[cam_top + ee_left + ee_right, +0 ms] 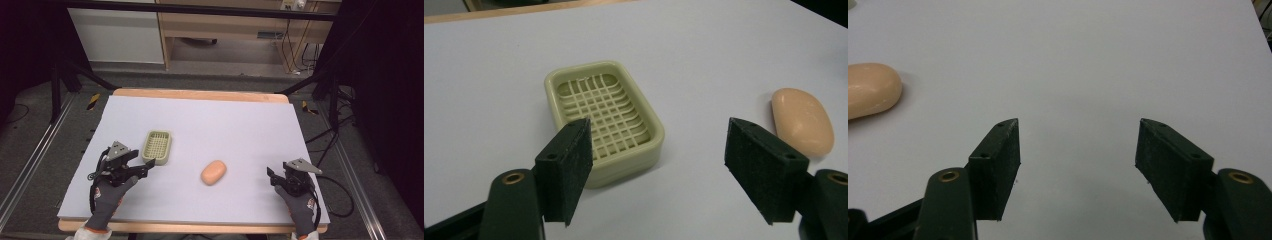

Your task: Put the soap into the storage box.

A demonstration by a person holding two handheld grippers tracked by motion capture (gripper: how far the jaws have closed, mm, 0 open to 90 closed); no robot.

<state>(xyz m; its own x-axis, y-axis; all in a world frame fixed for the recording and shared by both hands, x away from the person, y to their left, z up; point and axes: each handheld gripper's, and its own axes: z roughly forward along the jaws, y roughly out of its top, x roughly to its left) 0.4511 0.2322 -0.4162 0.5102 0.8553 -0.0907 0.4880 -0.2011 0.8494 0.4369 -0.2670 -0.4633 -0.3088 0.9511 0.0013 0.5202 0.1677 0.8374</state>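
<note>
left gripper (145, 167) low at about 8 o'clock of the high view, held in a grey-gloved left hand (107, 195), forearm entering from the bottom edge; nose aimed toward 2 o'clock. its jaws stand wide apart, nothing between them. right gripper (271, 177) at about 4 o'clock, gripped by the gloved right hand (299, 205), nose aimed toward 10 o'clock. jaws likewise spread wide, gap bare. both sit low over the surface.

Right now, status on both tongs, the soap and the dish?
Left tongs open, empty, by soap dish. Right tongs open, empty. Soap on mat between them, outside dish. Nothing in the way.
</note>
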